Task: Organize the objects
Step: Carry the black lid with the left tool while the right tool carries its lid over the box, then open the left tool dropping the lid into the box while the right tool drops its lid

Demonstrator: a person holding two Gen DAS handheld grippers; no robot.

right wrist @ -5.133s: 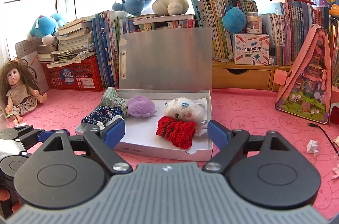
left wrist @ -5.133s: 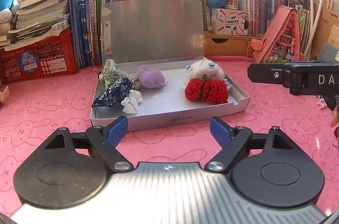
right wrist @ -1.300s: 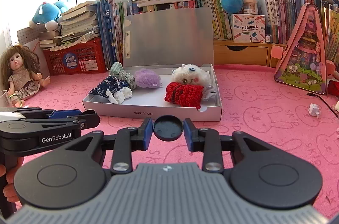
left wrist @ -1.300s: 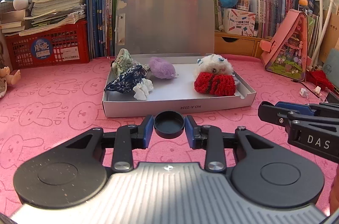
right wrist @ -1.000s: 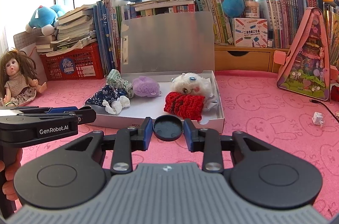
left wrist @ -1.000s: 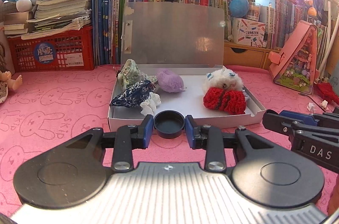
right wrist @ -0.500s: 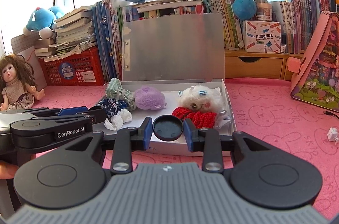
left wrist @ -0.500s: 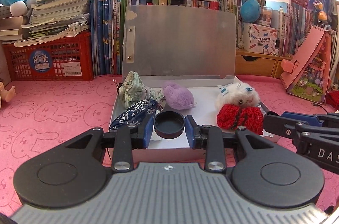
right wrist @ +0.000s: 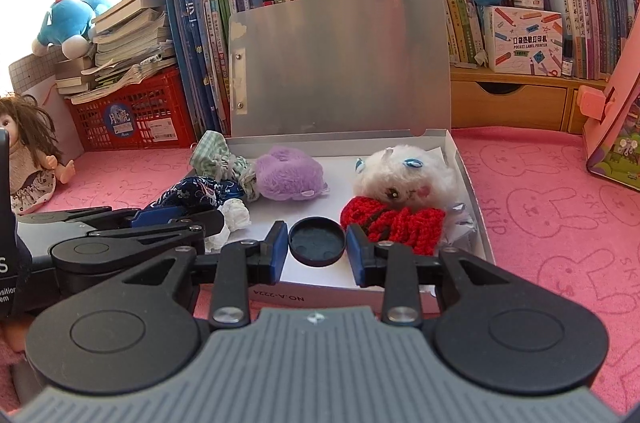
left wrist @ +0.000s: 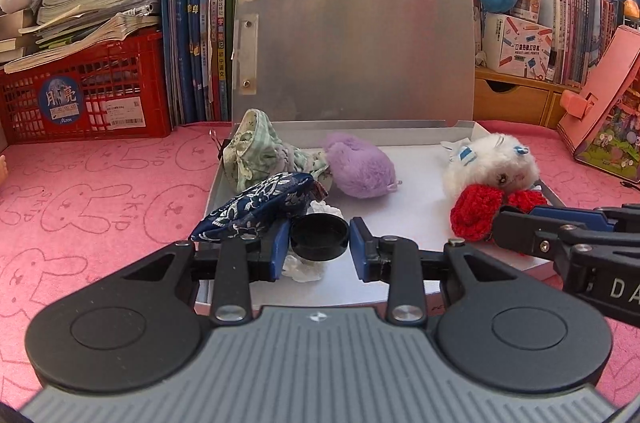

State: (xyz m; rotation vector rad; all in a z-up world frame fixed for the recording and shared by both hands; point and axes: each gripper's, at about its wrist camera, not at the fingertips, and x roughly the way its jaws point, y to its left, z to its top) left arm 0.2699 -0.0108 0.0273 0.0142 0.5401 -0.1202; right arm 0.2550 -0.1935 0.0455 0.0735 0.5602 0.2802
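Each pair of tongs carries a small round black plastic cap, and both caps hang just over the near edge of the shallow white cardboard box (right wrist: 466,179), presumably so they can be dropped onto its bare floor. The left tongs (left wrist: 319,239) pinch their cap (left wrist: 319,236) flat between blue pads, above the white crumpled scrap at the box's near left; the right tongs (right wrist: 317,242) clamp theirs (right wrist: 317,241) the same way, over the open floor of the box beside the red knitted piece (right wrist: 394,223). Further in the box lie a navy patterned pouch (left wrist: 260,207), a green checked pouch (left wrist: 256,153), a purple fluffy toy (left wrist: 358,165) and a white fluffy toy (right wrist: 404,177). The box sits on the pink bunny-print bench (right wrist: 552,215), its silver lid (right wrist: 340,63) propped upright against the books.
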